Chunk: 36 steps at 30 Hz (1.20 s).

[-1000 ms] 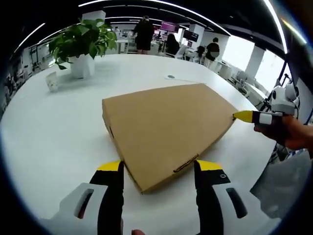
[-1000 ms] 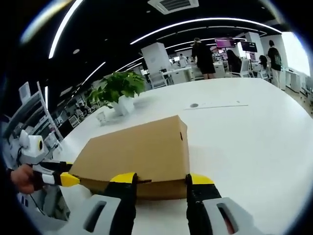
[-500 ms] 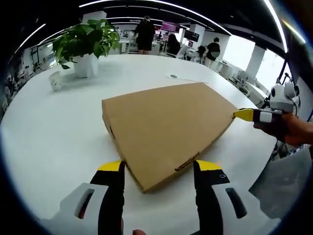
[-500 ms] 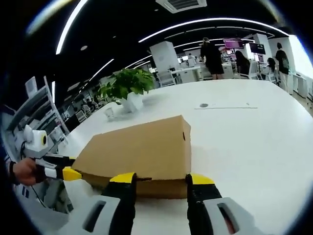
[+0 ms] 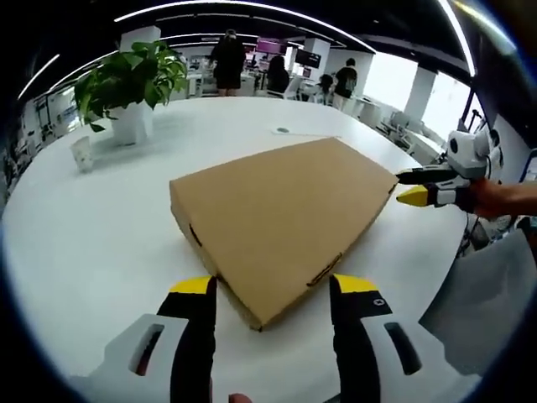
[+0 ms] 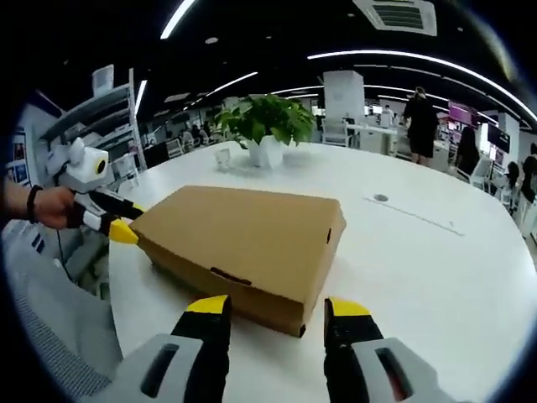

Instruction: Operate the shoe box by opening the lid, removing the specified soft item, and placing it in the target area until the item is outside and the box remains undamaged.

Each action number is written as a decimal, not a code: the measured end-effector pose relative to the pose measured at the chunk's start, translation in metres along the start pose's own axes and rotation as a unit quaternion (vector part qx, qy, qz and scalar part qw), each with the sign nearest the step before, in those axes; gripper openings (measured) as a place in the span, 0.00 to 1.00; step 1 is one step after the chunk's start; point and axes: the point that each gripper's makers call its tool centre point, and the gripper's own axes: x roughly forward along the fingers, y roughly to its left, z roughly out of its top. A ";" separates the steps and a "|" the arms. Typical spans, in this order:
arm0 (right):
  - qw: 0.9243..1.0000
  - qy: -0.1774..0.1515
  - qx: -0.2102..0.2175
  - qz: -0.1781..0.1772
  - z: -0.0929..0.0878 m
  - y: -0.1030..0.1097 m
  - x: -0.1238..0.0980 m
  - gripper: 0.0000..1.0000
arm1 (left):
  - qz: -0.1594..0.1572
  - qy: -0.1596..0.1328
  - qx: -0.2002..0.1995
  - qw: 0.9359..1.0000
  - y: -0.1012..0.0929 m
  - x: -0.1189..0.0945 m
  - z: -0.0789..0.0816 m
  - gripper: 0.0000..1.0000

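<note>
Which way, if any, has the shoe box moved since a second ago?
No. In the left gripper view the shoe box keeps its far corner just right of the round mark on the table.

Big open-plan office w/ dark ceiling (image 6: 277, 34), crossed by long curved light strips (image 5: 252, 7); an AC vent (image 6: 407, 14) is set into it. A wide white round surface (image 5: 84, 218) is seen in the foreground. A potted plant (image 5: 127, 80) in a white pot and a small cup (image 5: 81, 154) are stood on it, far side; a small round insert (image 5: 283, 131) is set in the top. Bright windows (image 5: 424, 92) are seen on one side, white pillars (image 6: 343, 96) btwn desks. Shelving (image 6: 96, 126) is seen at the room's edge. Several people (image 5: 226, 59) are seen standing in the bkgd, near screens (image 5: 273, 46).
</note>
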 end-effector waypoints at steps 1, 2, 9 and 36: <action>1.000 0.001 -0.002 -0.001 0.000 -0.001 0.001 0.40 | 0.000 0.001 0.000 1.000 0.000 0.000 -0.001 0.55; 1.000 0.004 -0.008 0.001 0.000 0.000 0.003 0.39 | 0.000 0.001 -0.002 1.000 0.000 0.000 -0.001 0.55; 0.999 0.014 -0.032 -0.005 0.001 0.004 0.009 0.33 | 0.010 -0.001 0.002 1.000 0.000 0.000 -0.004 0.53; 0.999 -0.040 -0.007 -0.026 0.048 0.007 -0.018 0.31 | 0.018 -0.058 0.013 0.998 -0.005 -0.032 0.028 0.50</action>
